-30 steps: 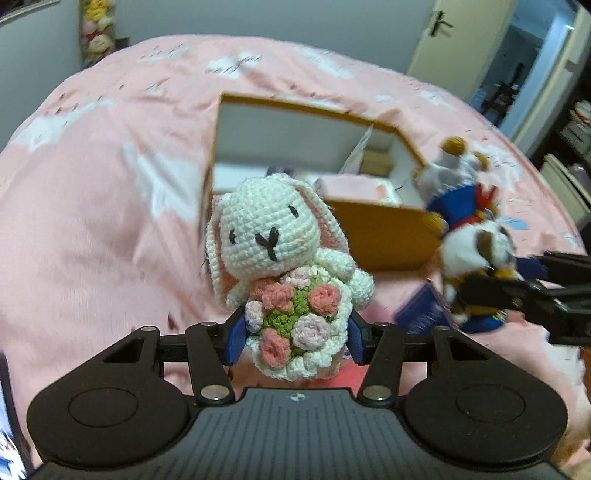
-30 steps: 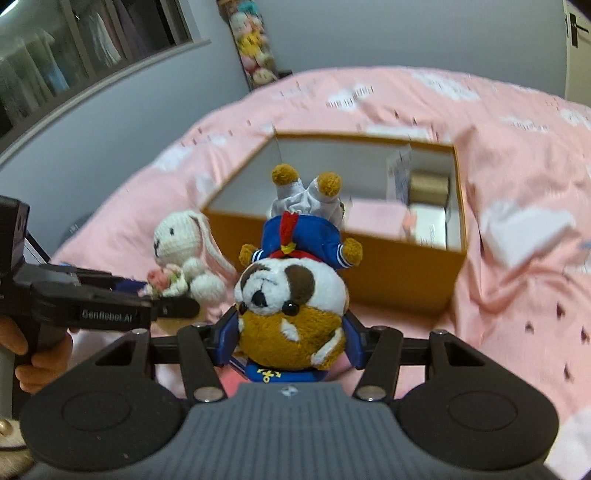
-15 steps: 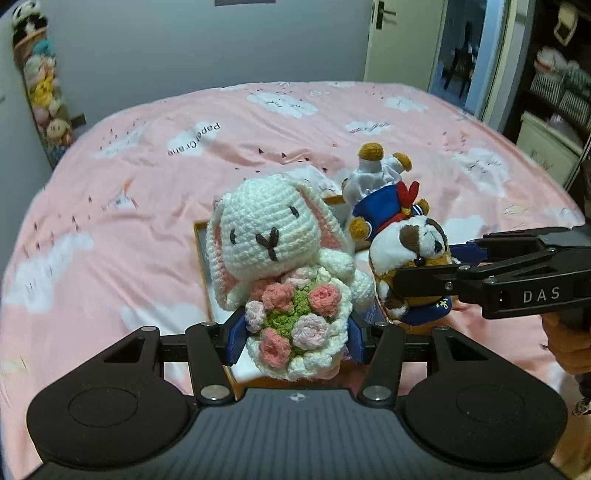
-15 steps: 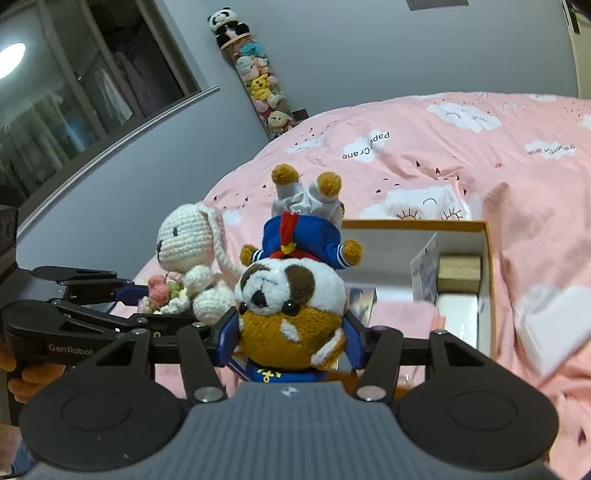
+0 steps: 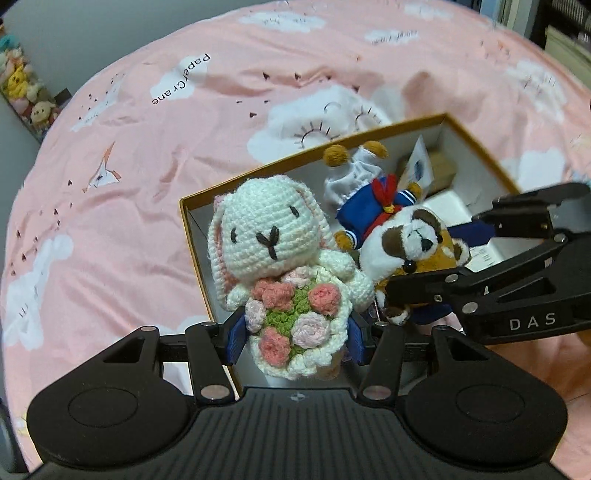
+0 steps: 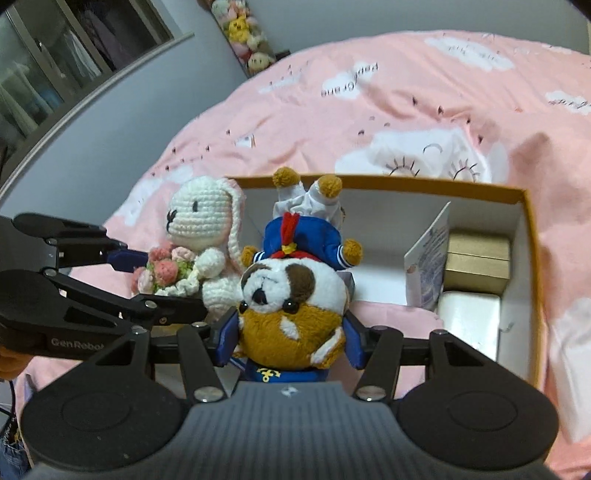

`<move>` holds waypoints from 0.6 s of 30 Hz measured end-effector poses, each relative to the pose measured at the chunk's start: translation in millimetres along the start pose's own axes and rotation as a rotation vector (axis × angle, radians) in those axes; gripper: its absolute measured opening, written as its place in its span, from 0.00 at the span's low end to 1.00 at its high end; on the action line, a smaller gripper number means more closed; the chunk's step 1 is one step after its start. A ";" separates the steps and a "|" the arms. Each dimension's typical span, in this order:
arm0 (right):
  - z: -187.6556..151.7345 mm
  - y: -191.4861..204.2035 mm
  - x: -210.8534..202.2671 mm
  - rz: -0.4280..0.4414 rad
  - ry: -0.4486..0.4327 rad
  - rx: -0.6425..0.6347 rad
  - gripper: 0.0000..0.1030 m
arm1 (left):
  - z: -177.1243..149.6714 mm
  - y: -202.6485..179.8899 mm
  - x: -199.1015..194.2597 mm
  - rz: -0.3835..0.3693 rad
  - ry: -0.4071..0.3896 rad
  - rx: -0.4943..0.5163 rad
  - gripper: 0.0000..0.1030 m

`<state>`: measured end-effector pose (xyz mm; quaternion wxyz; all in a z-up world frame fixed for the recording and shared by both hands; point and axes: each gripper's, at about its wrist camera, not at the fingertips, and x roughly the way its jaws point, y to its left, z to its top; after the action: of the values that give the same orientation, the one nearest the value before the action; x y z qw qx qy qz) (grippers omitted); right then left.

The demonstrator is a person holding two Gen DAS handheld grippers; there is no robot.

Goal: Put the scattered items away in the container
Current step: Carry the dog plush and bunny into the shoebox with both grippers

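Note:
My left gripper (image 5: 295, 338) is shut on a white crochet bunny (image 5: 273, 236) that carries a pink and green bouquet; its blue pads press the bouquet's sides. The bunny hangs over the near left end of an open box (image 5: 192, 201) with a brown rim and white inside. My right gripper (image 6: 290, 339) is shut on a plush dog (image 6: 291, 291) in a blue sailor suit, held head toward the camera with its feet pointing away, above the box (image 6: 424, 184). The two toys are side by side, the bunny (image 6: 201, 221) left of the dog (image 5: 399, 236).
Inside the box's right end lie a gold box (image 6: 476, 264), a white box (image 6: 469, 317) and an upright card (image 6: 426, 254). The box rests on a pink bedspread (image 5: 129, 166) with white clouds. A column of plush toys (image 6: 245, 33) hangs on the grey wall.
Both grippers have carried their toys forward from in front of the box to above it. The views now tilt down into the box. Neither grip has changed.

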<state>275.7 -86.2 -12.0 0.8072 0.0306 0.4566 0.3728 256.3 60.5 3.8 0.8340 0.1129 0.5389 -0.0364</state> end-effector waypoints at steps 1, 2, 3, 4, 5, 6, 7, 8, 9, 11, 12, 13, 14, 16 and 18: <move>1.5 -1.1 4.9 0.002 0.007 -0.002 0.57 | 1.3 -1.5 5.0 0.019 0.013 0.014 0.60; 2.8 -1.4 9.5 0.004 0.014 -0.006 0.57 | 3.2 -1.1 8.7 0.032 0.023 0.022 0.60; 3.7 -1.4 13.4 0.005 0.021 -0.010 0.57 | 4.4 -1.2 12.6 0.042 0.035 0.030 0.60; 4.9 -2.4 17.4 0.008 0.028 -0.012 0.57 | 5.7 0.4 16.7 0.043 0.046 0.031 0.60; 6.0 -4.1 21.3 0.014 0.036 -0.011 0.57 | 7.6 2.7 20.2 0.040 0.054 0.027 0.60; 6.7 -6.0 25.1 0.017 0.042 -0.008 0.57 | 8.1 4.2 23.9 0.038 0.062 0.025 0.60; 7.1 -7.8 28.7 0.019 0.049 -0.007 0.58 | 9.4 5.0 27.3 0.039 0.070 0.025 0.61; 7.2 -9.1 32.1 0.020 0.057 -0.007 0.58 | 10.3 5.0 30.5 0.042 0.076 0.026 0.61; 7.1 -10.6 35.1 0.021 0.065 -0.005 0.58 | 10.5 4.3 32.5 0.045 0.078 0.033 0.61; 7.5 -13.8 41.3 0.021 0.079 0.000 0.58 | 10.5 1.2 35.7 0.060 0.075 0.060 0.61; 7.3 -15.3 43.5 0.022 0.084 0.003 0.58 | 10.3 -0.1 36.9 0.066 0.072 0.069 0.61; 7.2 -17.0 45.1 0.025 0.088 0.008 0.59 | 10.7 -0.8 38.3 0.064 0.073 0.073 0.61; 7.4 -18.4 46.2 0.028 0.089 0.012 0.60 | 10.8 -0.7 40.3 0.059 0.078 0.072 0.61; 7.4 -20.7 46.7 0.036 0.089 0.020 0.60 | 10.5 -0.4 45.2 0.048 0.088 0.067 0.62; 7.9 -21.4 47.0 0.040 0.090 0.024 0.61 | 9.9 -2.2 47.8 0.052 0.081 0.081 0.63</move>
<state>308.4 -69.7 -49.4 0.7779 0.0326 0.4962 0.3843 284.7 59.1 -36.0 0.8070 0.1620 0.5670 -0.0318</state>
